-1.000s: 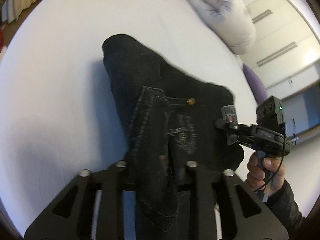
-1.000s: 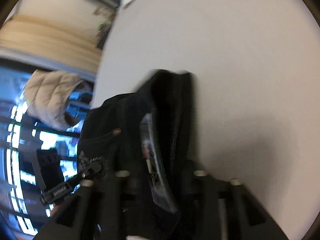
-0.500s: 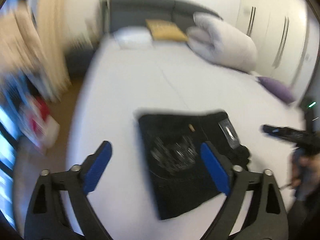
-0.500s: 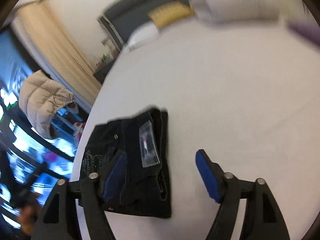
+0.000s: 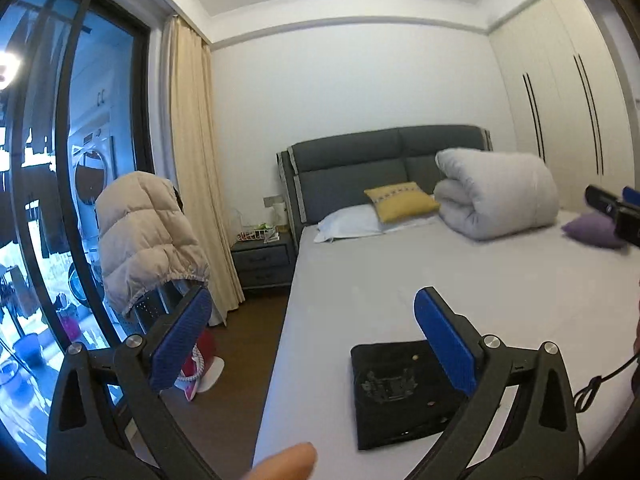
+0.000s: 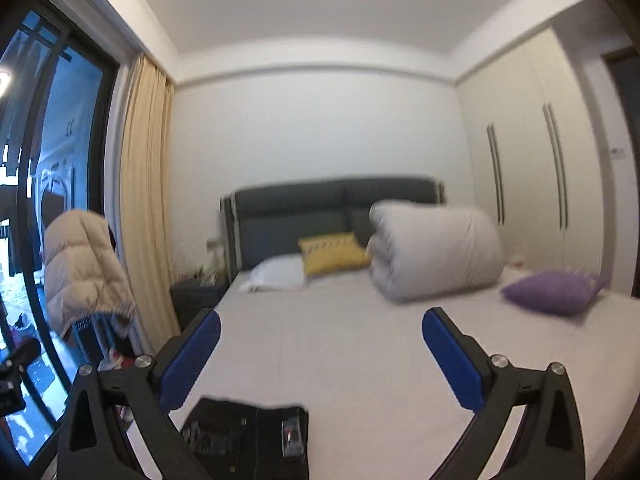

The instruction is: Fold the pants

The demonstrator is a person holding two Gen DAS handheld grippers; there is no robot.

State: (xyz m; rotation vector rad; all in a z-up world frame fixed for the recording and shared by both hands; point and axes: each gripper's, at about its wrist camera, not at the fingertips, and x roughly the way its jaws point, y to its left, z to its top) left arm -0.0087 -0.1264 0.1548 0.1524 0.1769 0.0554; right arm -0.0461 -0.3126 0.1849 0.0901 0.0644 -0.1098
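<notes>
While both of our claws hang up in the air, the black pants (image 5: 404, 392) sit folded into a flat rectangle on the white bed (image 5: 500, 276), close to its left edge at the near end. Our left claw (image 5: 316, 344) is spread wide with nothing between its blue pads (image 5: 182, 342); the right pad overlaps the pants' far right corner in the left wrist view, but it's above them, not touching. Our right claw (image 6: 320, 356) is spread wide too and holds nothing, with the pants at the bottom of its view, down between the fingers.

On labels: there's a pale printed or embroidered graphic on top of the pants and what looks like a tag on the right part in the right wrist view, but it's too small and blurry for us to read any writing or brand.

Further up the bed we've got a rolled white duvet (image 5: 496, 196), a yellow cushion (image 5: 400, 200), a white pillow (image 5: 348, 224) and a purple cushion (image 6: 556, 292). A beige puffer jacket (image 5: 144, 236) hangs by the window.
</notes>
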